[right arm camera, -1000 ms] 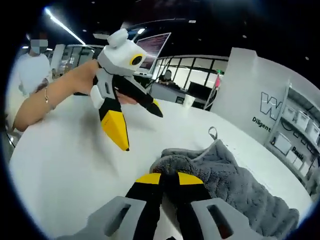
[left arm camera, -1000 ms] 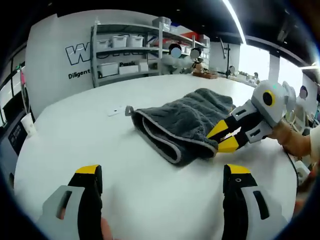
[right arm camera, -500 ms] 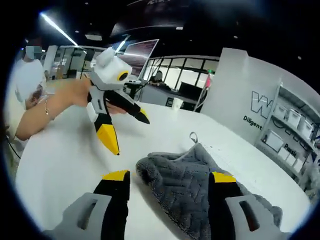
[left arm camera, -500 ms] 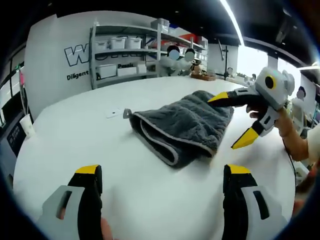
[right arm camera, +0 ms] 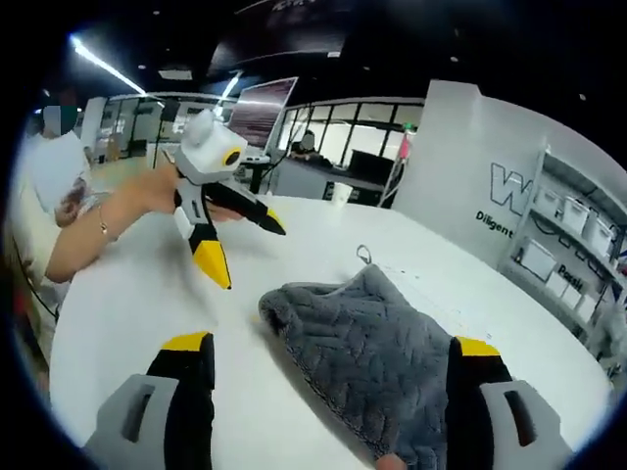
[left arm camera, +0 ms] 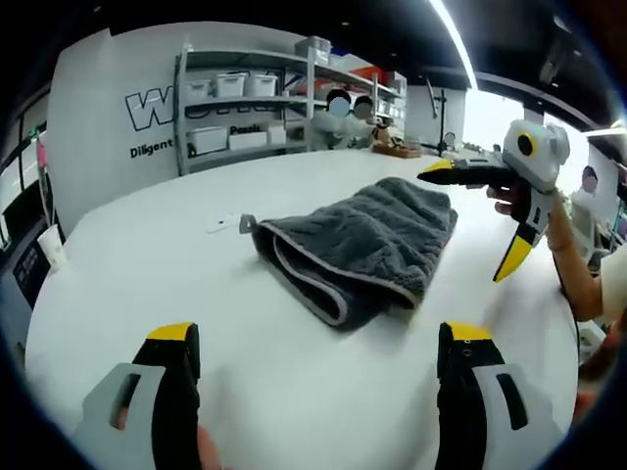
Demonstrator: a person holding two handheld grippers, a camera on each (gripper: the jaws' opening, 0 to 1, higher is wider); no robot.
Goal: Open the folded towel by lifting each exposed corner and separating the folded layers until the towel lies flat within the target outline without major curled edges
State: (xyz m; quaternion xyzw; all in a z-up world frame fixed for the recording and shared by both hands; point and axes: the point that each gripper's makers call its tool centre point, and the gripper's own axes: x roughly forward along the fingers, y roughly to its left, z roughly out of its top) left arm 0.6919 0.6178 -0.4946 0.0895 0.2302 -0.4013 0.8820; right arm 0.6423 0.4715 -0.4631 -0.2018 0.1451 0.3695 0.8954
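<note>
1. Towel [left arm camera: 358,245] lying folded on the white table [left arm camera: 196,294], dark grey, layers stacked, pale edging showing along the open fold on the near side in the left gripper view.
2. Small hanging loop [left arm camera: 245,223] sticking out at the towel's far left corner in that view; same loop [right arm camera: 364,255] poking up at the far end in the right gripper view.
3. Left tool [left arm camera: 318,352] spread wide, yellow-tipped jaws low in its own view, well short of the towel, gripping nothing.
4. Same left tool [right arm camera: 240,250] seen from the right gripper view, held by a hand [right arm camera: 162,191], raised above the table beside the towel, jaws splayed apart, one pointing down, one pointing toward the towel.
5. Right tool [right arm camera: 328,357] also wide open, jaws straddling the near end of the towel in its view, clamping nothing; touching the cloth or hovering over it, cannot tell.
6. Right tool [left arm camera: 485,211] in the left gripper view lifted clear off the towel's right end, jaws far apart, one level, one hanging down.
7. Shelving [left arm camera: 255,98] with white bins standing against the back wall beyond the table.
</note>
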